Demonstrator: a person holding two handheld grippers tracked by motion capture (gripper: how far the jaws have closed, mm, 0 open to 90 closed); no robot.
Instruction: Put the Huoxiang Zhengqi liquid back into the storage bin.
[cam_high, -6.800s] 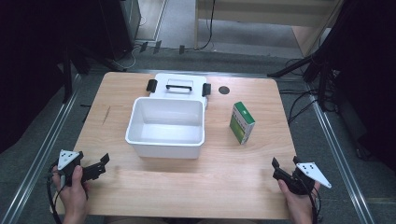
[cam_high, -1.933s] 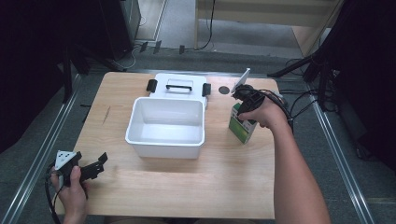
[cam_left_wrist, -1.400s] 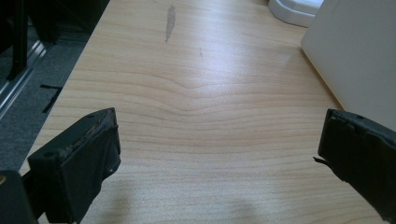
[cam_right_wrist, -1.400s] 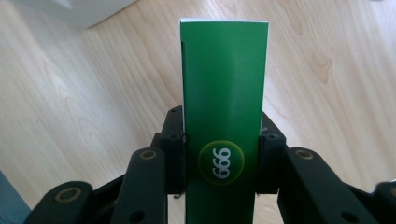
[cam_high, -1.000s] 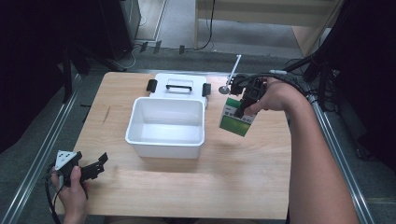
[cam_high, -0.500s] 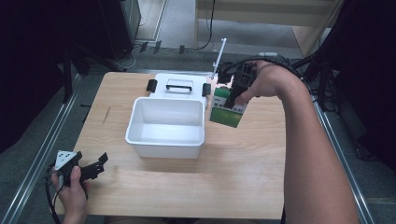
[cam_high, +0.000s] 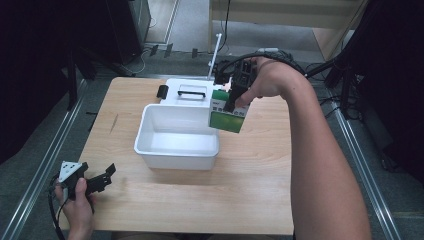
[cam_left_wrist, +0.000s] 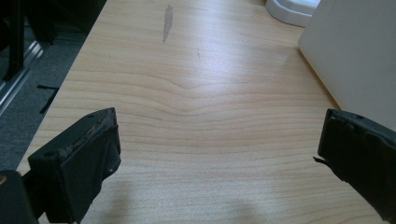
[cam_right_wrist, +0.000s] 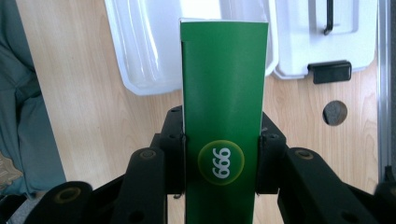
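- Your right gripper (cam_high: 233, 98) holds a green carton (cam_high: 227, 111), its black fingers (cam_right_wrist: 173, 154) pressed flat against the two narrow sides.
- The carton is a slim rectangular box of smooth printed cardboard with crisp folded edges; in the right gripper view a round yellow-ringed badge reading "666" or "999" sits between your fingers.
- In the high view it hangs in the air, clear of the counter (cam_high: 260, 190), over the far right corner of the white bin (cam_high: 176, 152).
- In the right gripper view its long axis runs straight out from the fingers, the free end pointing away from the gripper, down towards the bin and counter.
- The bin is glossy white plastic, rectangular with rounded corners and a rolled rim. Just behind it lies a white lid (cam_high: 188, 92) with a black handle and black latches.
- The counter is pale wood with a wavy grain and a round hole (cam_right_wrist: 335, 112) near its edge.
- Your left gripper (cam_high: 97, 179) rests at the near left corner of the counter, its worn, rubber-padded fingers (cam_left_wrist: 88, 158) spread wide with only bare wood between them.
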